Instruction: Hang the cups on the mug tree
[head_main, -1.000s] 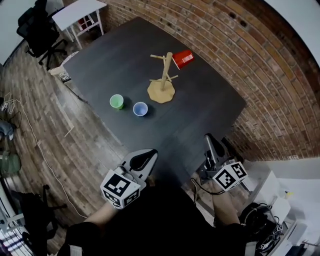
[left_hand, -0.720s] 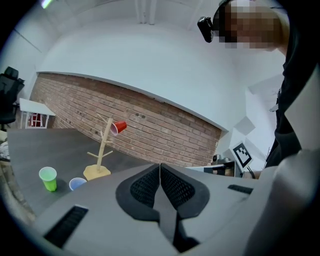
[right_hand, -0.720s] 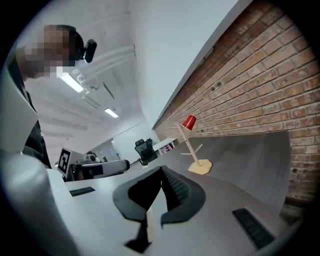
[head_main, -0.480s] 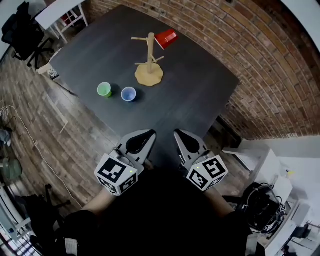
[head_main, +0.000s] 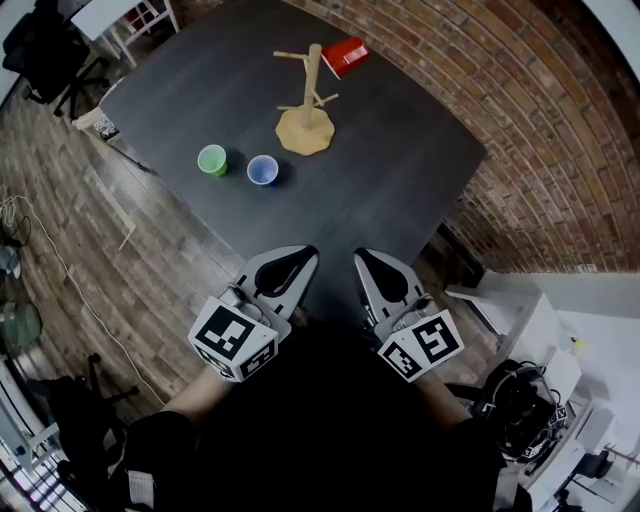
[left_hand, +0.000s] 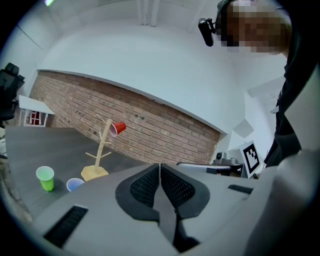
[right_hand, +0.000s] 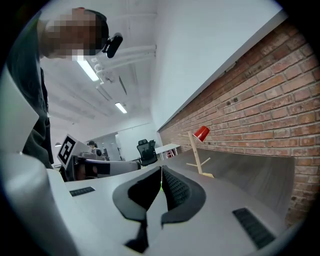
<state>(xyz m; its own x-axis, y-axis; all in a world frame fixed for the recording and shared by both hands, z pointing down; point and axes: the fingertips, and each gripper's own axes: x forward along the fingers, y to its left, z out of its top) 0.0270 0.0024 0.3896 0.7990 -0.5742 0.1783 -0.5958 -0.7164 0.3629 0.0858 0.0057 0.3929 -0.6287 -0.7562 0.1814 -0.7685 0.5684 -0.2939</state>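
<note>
The blue cup and green cup stand beside the tree, which bears a red cup, far and left of the left gripper, which is nearer than the right gripper; both jaw pairs pressed together, empty

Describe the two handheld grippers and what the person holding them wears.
Both the left gripper and the right gripper have pale grey tapering jaws lined with black ribbed pads. Each carries a white cube printed with black square markers at its rear. The person wears a black top.
</note>
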